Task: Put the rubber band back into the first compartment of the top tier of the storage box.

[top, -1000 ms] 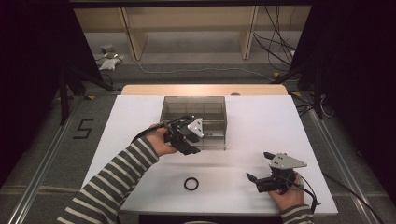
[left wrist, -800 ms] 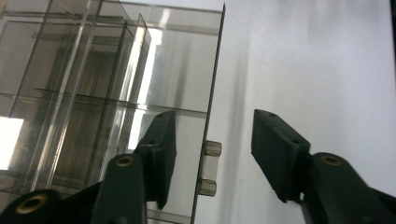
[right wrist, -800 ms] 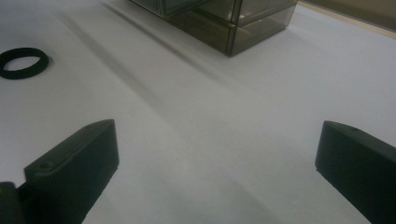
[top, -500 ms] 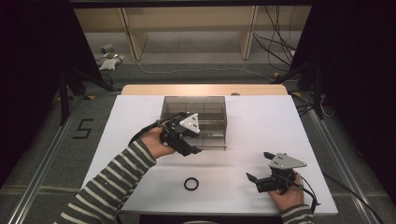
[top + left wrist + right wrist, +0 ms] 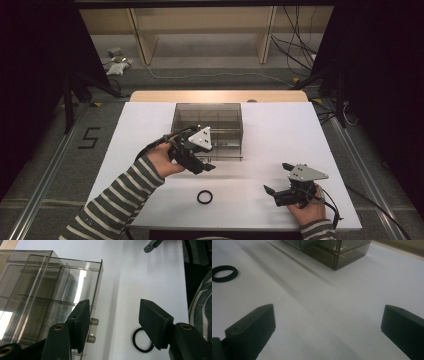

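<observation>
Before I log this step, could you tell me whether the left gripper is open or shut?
Open. In its own view the left gripper has jaws standing apart, just opened wider, with nothing between the pads.

Table [image 5: 280, 130]: white top, with a strip of pale wood along its far edge; it stands on a grey floor
Organiser box [image 5: 220, 117]: smoky clear plastic with inner partitions; sits on the table near the middle of the far edge; small knobs on its near face
Ring [image 5: 204, 196]: black, lies flat near the near edge, well apart from the box
</observation>
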Available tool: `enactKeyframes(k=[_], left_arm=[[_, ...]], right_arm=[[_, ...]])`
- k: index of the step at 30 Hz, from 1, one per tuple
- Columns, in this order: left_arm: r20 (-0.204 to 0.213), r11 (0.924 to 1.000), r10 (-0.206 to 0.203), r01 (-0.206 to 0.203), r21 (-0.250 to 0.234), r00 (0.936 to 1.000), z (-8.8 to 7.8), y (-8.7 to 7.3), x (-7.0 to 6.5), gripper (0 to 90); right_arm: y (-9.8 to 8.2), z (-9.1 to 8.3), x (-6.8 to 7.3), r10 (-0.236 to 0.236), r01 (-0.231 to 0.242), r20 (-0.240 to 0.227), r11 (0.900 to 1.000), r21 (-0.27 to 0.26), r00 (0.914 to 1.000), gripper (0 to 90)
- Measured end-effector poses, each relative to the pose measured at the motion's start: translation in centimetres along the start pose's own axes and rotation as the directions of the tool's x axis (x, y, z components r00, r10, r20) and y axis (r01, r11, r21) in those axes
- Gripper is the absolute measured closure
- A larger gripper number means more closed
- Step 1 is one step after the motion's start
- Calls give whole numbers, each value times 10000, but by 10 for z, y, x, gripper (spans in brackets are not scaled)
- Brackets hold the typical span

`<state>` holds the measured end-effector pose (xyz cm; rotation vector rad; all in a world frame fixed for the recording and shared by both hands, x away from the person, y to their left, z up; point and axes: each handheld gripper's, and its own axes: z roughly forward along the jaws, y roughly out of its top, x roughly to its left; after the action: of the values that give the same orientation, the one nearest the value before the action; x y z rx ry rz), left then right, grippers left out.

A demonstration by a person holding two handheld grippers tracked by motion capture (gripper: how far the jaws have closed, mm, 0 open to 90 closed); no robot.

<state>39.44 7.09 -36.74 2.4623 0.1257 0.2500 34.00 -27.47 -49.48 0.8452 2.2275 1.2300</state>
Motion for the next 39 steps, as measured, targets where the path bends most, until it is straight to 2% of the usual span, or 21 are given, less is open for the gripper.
enactKeyframes(k=[9, 20, 30, 39], left_arm=[[195, 10000, -25, 23, 96, 9998, 2, -9, -12, 423], [356, 9997, -23, 15, 234, 9994, 6, -14, -17, 428], [478, 9990, -27, 6, 443, 9989, 18, -21, -26, 432], [788, 9966, -123, 59, 816, 9968, 35, -33, -32, 442]], right_arm=[[0, 0, 0, 16, -16, -9, 10000, 14, 10000, 6], [0, 1, 0, 34, -34, -20, 10000, 66, 10000, 6], [0, 0, 0, 36, -36, -14, 10000, 60, 10000, 6], [0, 0, 0, 34, -34, -10, 10000, 55, 10000, 6]])
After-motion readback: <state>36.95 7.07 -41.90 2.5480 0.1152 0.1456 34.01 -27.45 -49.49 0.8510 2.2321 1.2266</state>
